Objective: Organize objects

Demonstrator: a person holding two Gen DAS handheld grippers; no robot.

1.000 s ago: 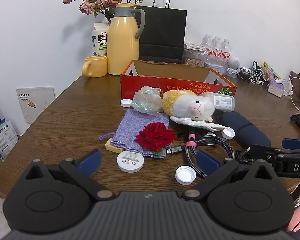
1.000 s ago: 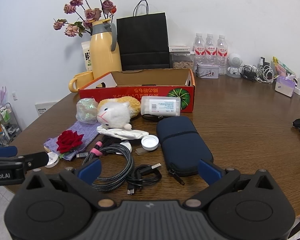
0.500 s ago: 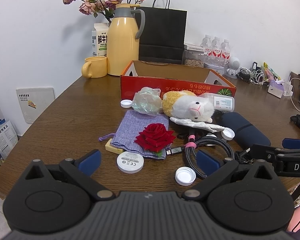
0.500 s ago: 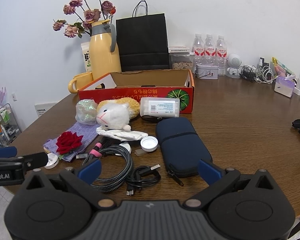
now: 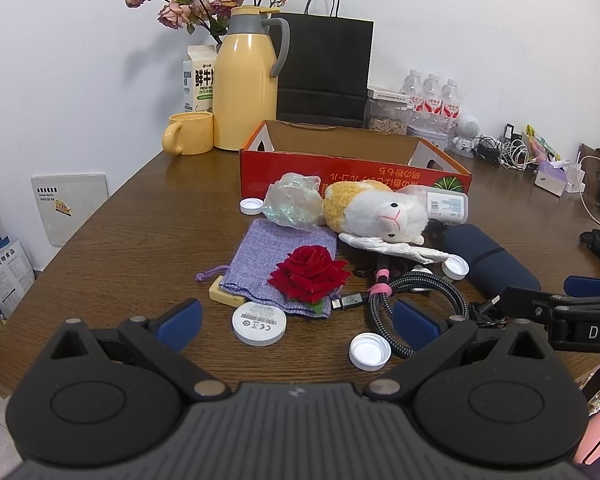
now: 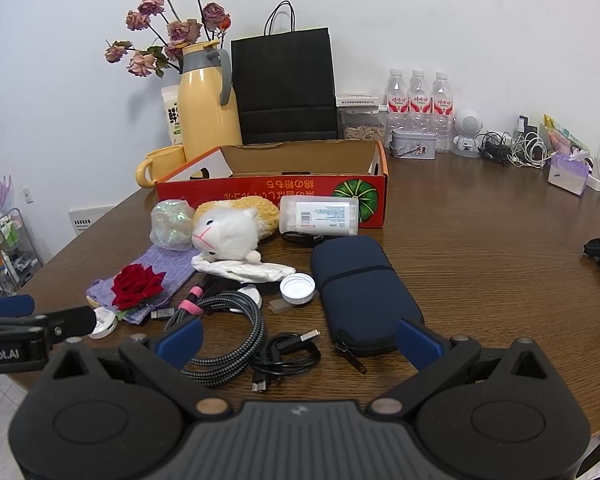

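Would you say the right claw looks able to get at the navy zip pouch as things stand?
Probably yes. The right claw is open and empty, and the navy zip pouch lies just ahead with nothing on top; only a black cable sits beside its near end.

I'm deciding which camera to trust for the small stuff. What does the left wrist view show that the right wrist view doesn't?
Only the left wrist view shows two extra white caps: one beside the red box, one near the open left gripper. Only the right wrist view shows the small tin and the black cable in full, before the open right gripper. Both show the plush toy, rose, dark pouch and red box.
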